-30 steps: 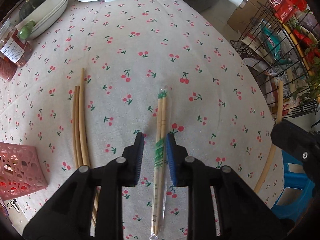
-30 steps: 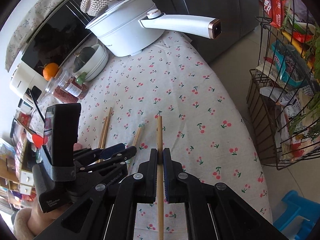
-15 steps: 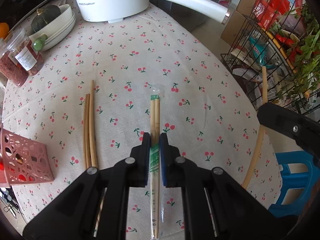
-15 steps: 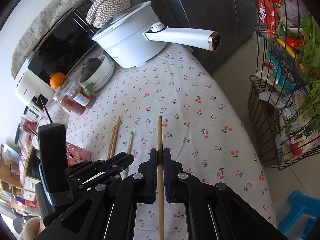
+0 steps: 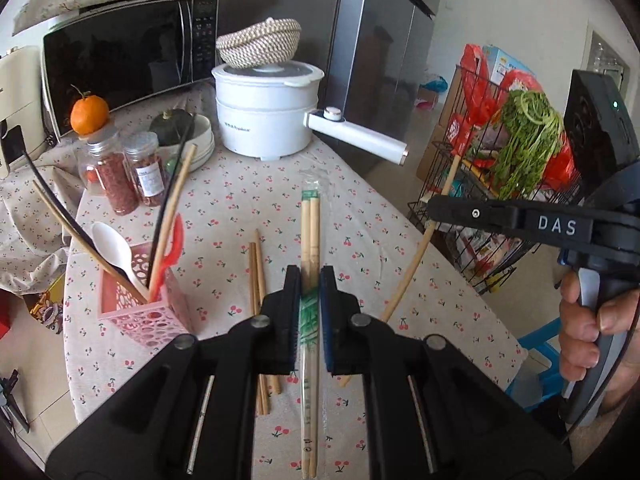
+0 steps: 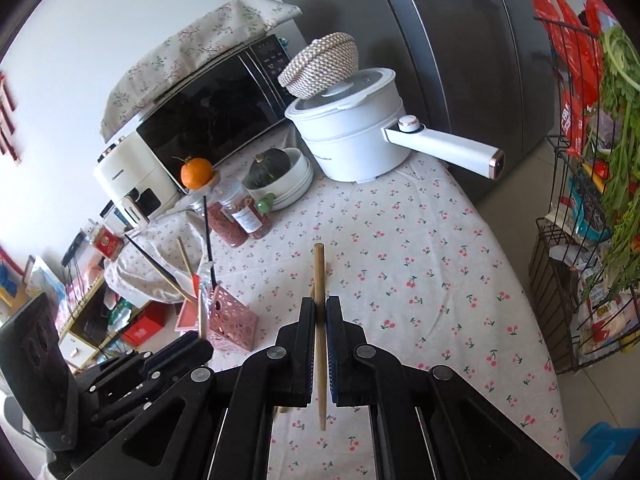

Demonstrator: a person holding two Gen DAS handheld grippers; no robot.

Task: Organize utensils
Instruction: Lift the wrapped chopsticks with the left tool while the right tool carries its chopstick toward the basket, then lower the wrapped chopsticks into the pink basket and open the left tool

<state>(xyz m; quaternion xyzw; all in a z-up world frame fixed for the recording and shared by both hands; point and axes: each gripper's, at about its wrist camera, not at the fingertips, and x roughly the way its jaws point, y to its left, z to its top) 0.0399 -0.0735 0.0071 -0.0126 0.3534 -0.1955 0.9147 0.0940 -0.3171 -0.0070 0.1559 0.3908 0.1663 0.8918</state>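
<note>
The cherry-printed cloth-covered surface [image 5: 248,200] is now seen from higher up than a second ago, both grips having been raised. The pink perforated plastic utensil basket [image 5: 140,312], already holding a white spoon and several sticks, has come into view at the left. The left tongs [image 5: 310,280], shut a moment ago, are clamped on the plastic-wrapped pair of bamboo chopsticks [image 5: 310,224], now lifted clear. A single bare wooden chopstick [image 6: 319,280] is pinched in the right tongs [image 6: 319,312]. Basket delivery is judged next
</note>
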